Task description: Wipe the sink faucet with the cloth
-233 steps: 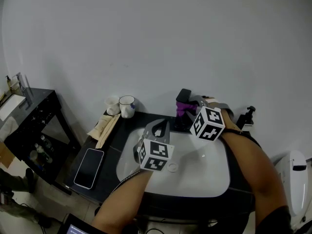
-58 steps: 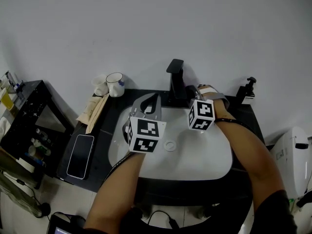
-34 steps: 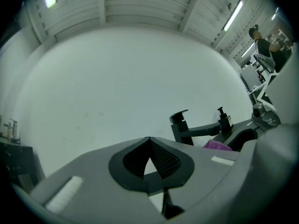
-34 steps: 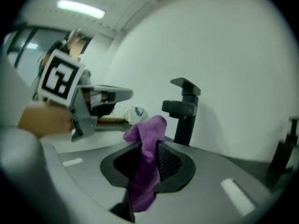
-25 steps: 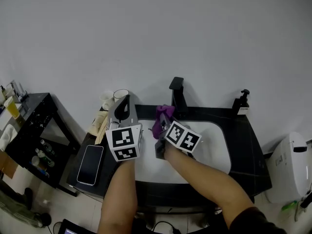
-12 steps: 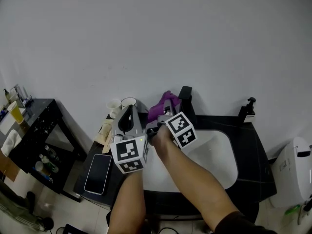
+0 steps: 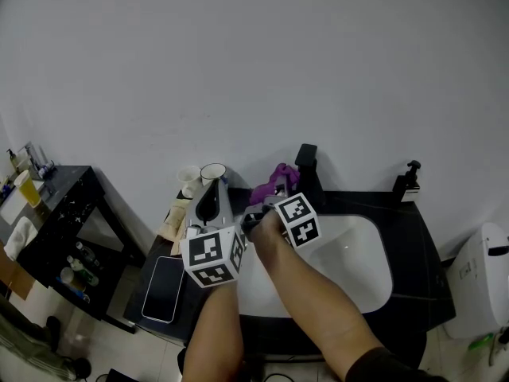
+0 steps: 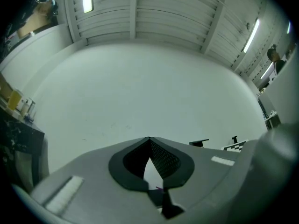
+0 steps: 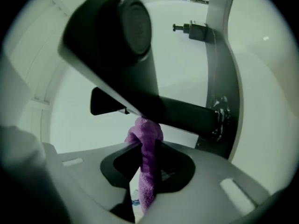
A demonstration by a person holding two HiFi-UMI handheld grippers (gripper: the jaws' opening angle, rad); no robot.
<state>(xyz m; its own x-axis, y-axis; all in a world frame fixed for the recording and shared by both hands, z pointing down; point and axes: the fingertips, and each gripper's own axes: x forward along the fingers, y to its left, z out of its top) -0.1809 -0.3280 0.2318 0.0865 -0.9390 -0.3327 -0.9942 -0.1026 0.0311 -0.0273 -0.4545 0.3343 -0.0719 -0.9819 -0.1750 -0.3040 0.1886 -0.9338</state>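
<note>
Over the last second the right gripper (image 9: pixel 144 146) has carried the cloth (image 9: pixel 145 167) up from the left side of the sink (image 7: pixel 362 273) to the faucet (image 9: pixel 140 73), and the left gripper (image 8: pixel 149 141) has stayed off to the side. The right jaws are clamped on the purple cloth, which stands up between them with a bunch poking out past their tips. That bunch meets the underside of the black spout that crosses just above and ahead of the jaws, so the soft end, not the hard jaw tips, is what rubs the metal. The faucet's round head looms higher up and to the left of the jaws, and a soap pump (image 9: pixel 190 29) sits far beyond it. Holding the cloth by its middle probably keeps enough loose fabric in front to wrap the spout as it slides. The left jaws are closed tip to tip and hold nothing; they point at the bare wall, with the faucet small and well off to their right. That hand looks parked clear of the work. The wiping seems to be starting on the spout's near side.
</note>
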